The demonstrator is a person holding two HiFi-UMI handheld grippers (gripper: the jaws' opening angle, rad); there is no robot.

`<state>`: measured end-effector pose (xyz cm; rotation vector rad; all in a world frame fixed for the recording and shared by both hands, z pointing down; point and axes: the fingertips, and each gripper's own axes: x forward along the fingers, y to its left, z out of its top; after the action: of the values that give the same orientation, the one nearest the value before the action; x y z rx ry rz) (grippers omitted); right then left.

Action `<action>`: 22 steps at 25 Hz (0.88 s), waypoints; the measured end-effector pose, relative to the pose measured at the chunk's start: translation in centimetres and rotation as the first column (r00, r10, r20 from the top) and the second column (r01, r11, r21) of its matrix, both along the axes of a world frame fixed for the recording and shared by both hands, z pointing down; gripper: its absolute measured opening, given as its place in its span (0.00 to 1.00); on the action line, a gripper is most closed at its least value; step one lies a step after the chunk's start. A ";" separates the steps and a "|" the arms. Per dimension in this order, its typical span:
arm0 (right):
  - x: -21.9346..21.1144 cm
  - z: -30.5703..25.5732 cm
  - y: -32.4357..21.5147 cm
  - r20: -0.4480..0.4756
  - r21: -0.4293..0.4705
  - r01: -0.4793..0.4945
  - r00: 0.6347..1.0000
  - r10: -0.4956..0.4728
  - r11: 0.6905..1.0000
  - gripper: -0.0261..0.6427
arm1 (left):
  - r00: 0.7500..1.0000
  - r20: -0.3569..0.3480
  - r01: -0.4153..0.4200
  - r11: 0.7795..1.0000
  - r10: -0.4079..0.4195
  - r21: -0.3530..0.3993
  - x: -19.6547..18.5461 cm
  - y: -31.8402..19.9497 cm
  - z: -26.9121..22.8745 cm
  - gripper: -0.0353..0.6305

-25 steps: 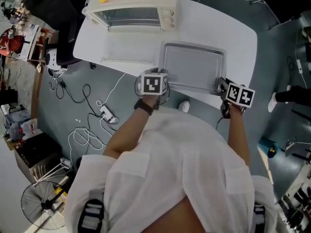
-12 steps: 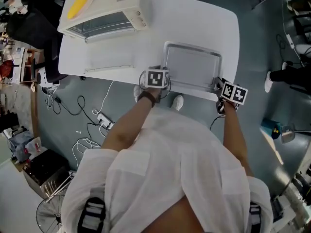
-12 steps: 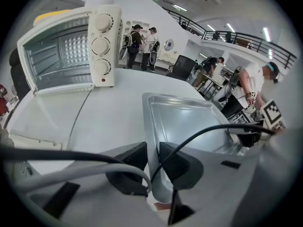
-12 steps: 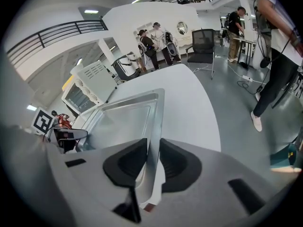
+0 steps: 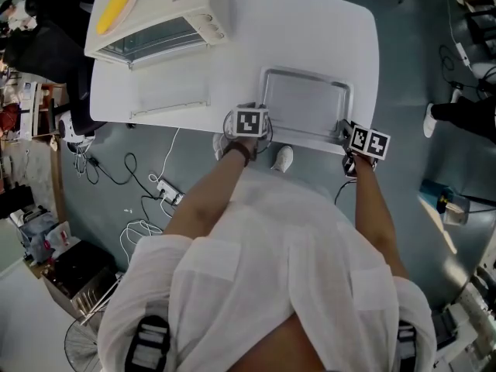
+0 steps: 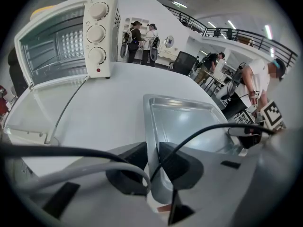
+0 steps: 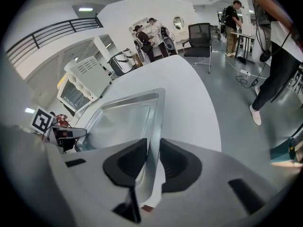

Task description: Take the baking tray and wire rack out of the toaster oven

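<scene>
Baking tray [image 5: 306, 107] is pinched by left hand-held gripper [image 6: 152, 150] and right hand-held gripper [image 7: 152, 145] (toaster oven [image 5: 155, 10] well apart).

White table [image 5: 310, 29] at centre, and everything hangs off it. Grey floor [image 5: 403, 76] spreads all round it. Loose cables [image 5: 112, 165] and a power strip [image 5: 168, 194] lie just off its near-left edge, with a standing fan [image 5: 77, 343] farther out that way. Past its far end stands a black office chair [image 7: 199, 37], backed by white walls [image 7: 142, 11]. A railed balcony [image 6: 246, 34] runs high above, under bright ceiling lights [image 6: 271, 31].
</scene>
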<state>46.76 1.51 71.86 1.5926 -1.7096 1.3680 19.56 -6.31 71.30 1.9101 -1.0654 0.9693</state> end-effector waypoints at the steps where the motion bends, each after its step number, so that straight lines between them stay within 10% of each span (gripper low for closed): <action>1: 0.0 0.1 0.0 0.000 -0.001 -0.001 1.000 0.001 1.000 0.15 | 1.000 -0.002 0.003 1.000 -0.003 -0.003 0.0 0.0 0.2 0.16; 22: -0.5 1.6 0.7 -0.114 -0.059 0.111 0.987 -0.117 0.992 0.26 | 0.997 0.030 -0.076 0.997 0.075 0.031 0.0 0.1 1.3 0.27</action>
<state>46.26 2.19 73.47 1.4921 -1.6549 1.2297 19.60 -6.25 72.64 1.9808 -1.0372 1.0303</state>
